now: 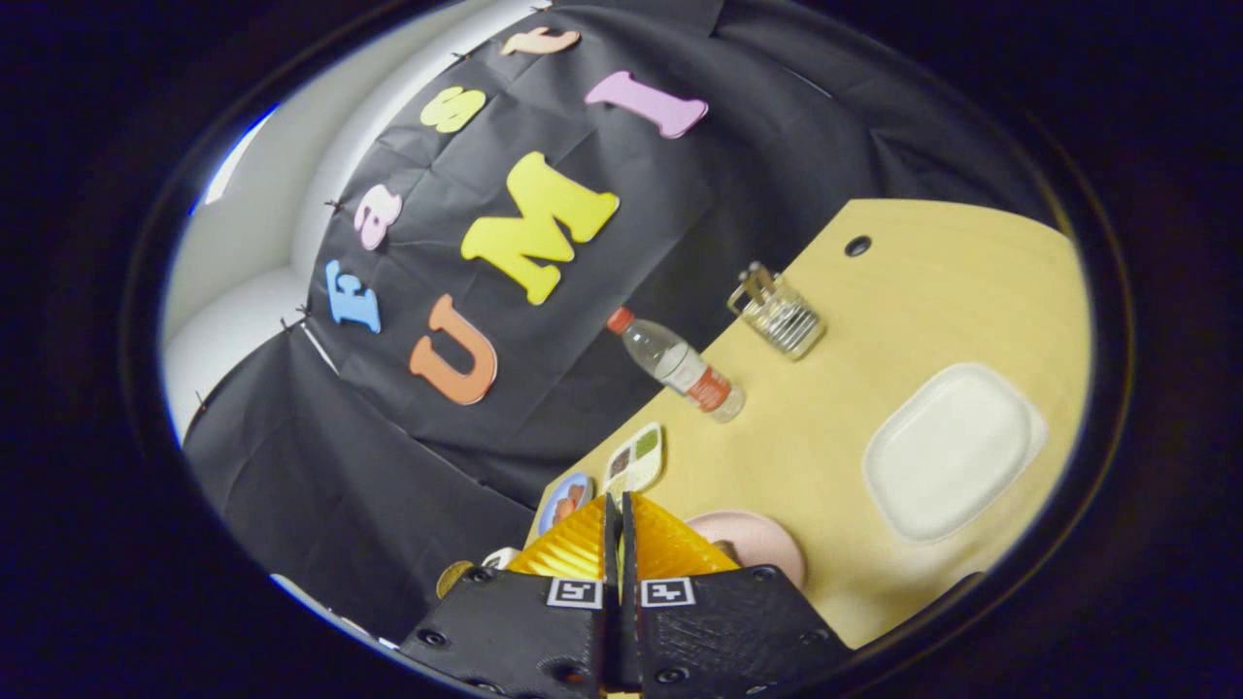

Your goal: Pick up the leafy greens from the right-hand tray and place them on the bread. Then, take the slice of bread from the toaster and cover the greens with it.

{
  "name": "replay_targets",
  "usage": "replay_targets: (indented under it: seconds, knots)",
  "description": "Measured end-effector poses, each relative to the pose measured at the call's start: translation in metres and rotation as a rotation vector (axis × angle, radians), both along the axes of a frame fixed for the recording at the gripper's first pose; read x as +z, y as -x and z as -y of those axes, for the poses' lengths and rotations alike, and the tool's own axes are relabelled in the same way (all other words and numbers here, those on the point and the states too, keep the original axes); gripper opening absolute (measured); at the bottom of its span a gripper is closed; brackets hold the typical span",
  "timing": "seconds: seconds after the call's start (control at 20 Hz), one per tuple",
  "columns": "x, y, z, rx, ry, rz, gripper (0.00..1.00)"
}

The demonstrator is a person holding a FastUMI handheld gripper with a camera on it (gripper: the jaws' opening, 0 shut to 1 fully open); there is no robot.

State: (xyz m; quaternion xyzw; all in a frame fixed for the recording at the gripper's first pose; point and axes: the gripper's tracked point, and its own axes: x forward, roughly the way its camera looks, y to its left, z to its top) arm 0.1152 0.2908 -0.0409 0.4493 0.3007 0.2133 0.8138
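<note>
Tongs pressed together, nothing pinched between them, held high and tilted over the desk; by the look of it, task barely begun or not begun, greens not in hand.

Just ahead of the tips: small compartment tray w/ dark, reddish and green patches in its sections, prob. the greens' tray, though too small to tell which patch is leafy; next to it, on the other side of the tips, a blue plate w/ orange-red bits; pink plate close beside the fingers, partly hidden, contents unclear.

Further off: white tray, bare, no bread seen on it; beyond the compartment tray, a water bottle w/ red cap and label; past that, a wire rack-like thing, maybe the toaster, can't tell if a slice sits in it.

Left to do, judging from this: everything; fetch greens, lay on bread, then slice from toaster on top; bread's spot not made out.
</note>
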Motion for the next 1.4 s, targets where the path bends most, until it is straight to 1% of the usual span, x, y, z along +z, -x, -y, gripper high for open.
replay_targets:
  seconds: [0.2, 0.35, 0.45, 0.65, 0.85, 1.0, 1.1, 1.15, 1.25, 1.4]
  knots:
    - [-0.008, 0.016, -0.06, 0.078, -0.029, -0.003, 0.0]
    - [-0.022, 0.02, -0.072, 0.091, -0.036, -0.02, 0.0]
    - [-0.036, 0.015, -0.067, 0.07, -0.032, -0.045, 0.0]
    - [-0.069, 0.005, -0.042, 0.025, 0.024, -0.083, 0.0]
    - [-0.101, 0.01, -0.026, 0.029, 0.093, -0.13, 0.0]
    - [-0.113, 0.009, -0.014, 0.029, 0.171, -0.111, 0.0]
    - [-0.116, 0.008, -0.011, 0.035, 0.205, -0.093, 0.03]
    - [-0.116, 0.009, -0.009, 0.046, 0.214, -0.084, 0.11]
    - [-0.116, 0.012, -0.006, 0.063, 0.25, -0.072, 0.32]
    - [-0.105, 0.013, 0.011, 0.029, 0.326, -0.008, 0.61]
